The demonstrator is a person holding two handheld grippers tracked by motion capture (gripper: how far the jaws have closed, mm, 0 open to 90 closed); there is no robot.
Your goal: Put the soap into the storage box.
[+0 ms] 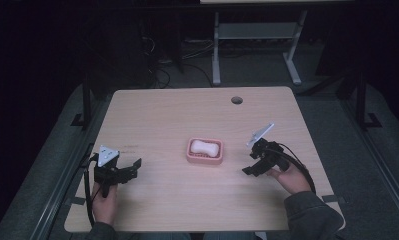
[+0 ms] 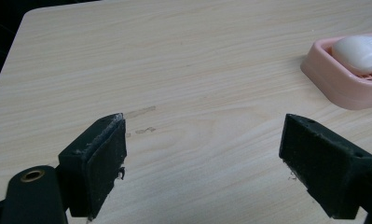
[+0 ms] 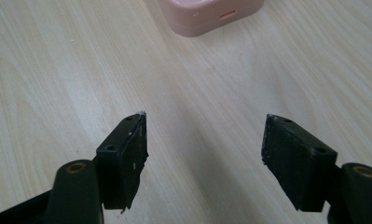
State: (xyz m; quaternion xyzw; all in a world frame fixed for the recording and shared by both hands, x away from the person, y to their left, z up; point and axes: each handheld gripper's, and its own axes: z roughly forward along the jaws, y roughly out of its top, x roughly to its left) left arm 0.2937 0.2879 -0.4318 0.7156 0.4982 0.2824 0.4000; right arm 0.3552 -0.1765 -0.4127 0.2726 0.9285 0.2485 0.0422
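Item: soap (image 1: 204, 146), white, one bar. It lies in the pink dish (image 1: 205, 159) at the middle of the table (image 1: 177, 115), flat, and rises a little above the rim; the slotted floor under it probably lets it drain, and the rim keeps it from sliding.

Position against your tools: the dish sits between them, apart from both. Your left tool (image 1: 135, 167) hangs low over the near left part of the table and points toward the dish; in the left gripper view the soap (image 2: 359, 52) sits ahead and off to the right of the jaws. Your right tool (image 1: 247, 170) is nearer and tilted down; in the right gripper view the dish wall (image 3: 207, 14) lies straight ahead.

Tool state: both sets of jaws stand wide apart, nothing between them, likely so either can close over the bar.
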